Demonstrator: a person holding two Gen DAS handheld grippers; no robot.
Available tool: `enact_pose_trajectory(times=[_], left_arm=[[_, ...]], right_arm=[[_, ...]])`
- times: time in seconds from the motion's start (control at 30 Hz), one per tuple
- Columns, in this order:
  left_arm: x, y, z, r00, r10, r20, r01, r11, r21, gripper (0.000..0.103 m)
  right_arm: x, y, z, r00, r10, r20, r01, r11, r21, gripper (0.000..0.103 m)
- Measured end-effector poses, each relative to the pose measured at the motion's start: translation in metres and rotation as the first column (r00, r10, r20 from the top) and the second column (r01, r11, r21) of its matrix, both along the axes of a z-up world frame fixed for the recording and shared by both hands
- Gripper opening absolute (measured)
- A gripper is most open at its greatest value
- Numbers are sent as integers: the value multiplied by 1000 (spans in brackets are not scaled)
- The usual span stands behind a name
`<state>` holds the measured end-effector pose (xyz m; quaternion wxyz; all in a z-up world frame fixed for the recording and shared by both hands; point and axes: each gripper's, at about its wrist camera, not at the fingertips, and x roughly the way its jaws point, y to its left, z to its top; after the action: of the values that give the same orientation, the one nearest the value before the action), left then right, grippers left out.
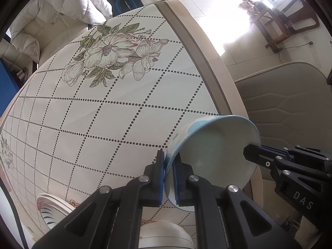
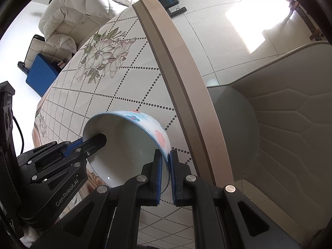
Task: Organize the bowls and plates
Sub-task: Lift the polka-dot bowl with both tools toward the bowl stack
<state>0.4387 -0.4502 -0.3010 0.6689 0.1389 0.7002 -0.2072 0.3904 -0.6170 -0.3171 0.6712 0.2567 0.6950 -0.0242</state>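
Observation:
A white bowl (image 1: 213,145) with a blue and pink flowered outside is held tilted above the table's right edge by both grippers. My left gripper (image 1: 168,176) is shut on its left rim, one finger inside and one outside. My right gripper (image 2: 166,174) is shut on the opposite rim; it shows in the left wrist view (image 1: 253,153) with a finger inside the bowl. The bowl also shows in the right wrist view (image 2: 128,143), where the left gripper (image 2: 97,141) reaches in from the left.
The table (image 1: 116,108) has a dotted-grid cloth with flower prints and a tan edge. A patterned plate stack (image 1: 51,209) and a white bowl (image 1: 164,236) sit near the front. A beige padded chair (image 2: 290,124) stands to the right. A sofa stands beyond.

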Motion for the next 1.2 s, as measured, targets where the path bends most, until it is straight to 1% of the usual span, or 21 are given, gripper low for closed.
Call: enact_pose_trajectory(times=[0.1,0.17,0.27,0.37,0.43,0.53,0.63,0.8,0.93,1.2], left_arm=[[3,0,-14,999,18,-39,-18,1000,8,6],[3,0,-18,998,30,-57,-30,1000,2,6],[3,0,-26,997,24,-78,-23,1000,11,6],[2,1,-39,989,37,-141,-37,999,1,6],[2,0,-42,987,50,-153,-52,999,-11,6],[1,-4,-38,989,52,-142,-55,998,-19,6],[-2,-2,-28,995,28,-97,-29,1000,-8,6],[-1,5,-13,998,19,-63,-19,1000,-11,6],[-3,12,1,999,1,-40,-2,1000,-19,6],[-18,36,29,1000,-5,3,5,999,-40,6]], right_arm=[[2,5,-9,1000,8,-22,-8,1000,-2,9],[3,7,-14,1000,9,-26,-9,1000,-1,9],[6,9,-19,999,5,-35,-5,1000,7,9],[11,12,-24,998,22,-58,-22,1000,13,12],[14,13,-30,997,27,-76,-26,1000,11,12],[15,15,-38,996,27,-91,-26,1000,10,12],[13,21,-39,994,46,-97,-47,999,-7,8],[5,27,-36,993,47,-106,-46,999,20,7],[1,26,-26,995,34,-96,-30,999,45,7],[-8,32,6,996,42,-73,-40,999,37,7]])
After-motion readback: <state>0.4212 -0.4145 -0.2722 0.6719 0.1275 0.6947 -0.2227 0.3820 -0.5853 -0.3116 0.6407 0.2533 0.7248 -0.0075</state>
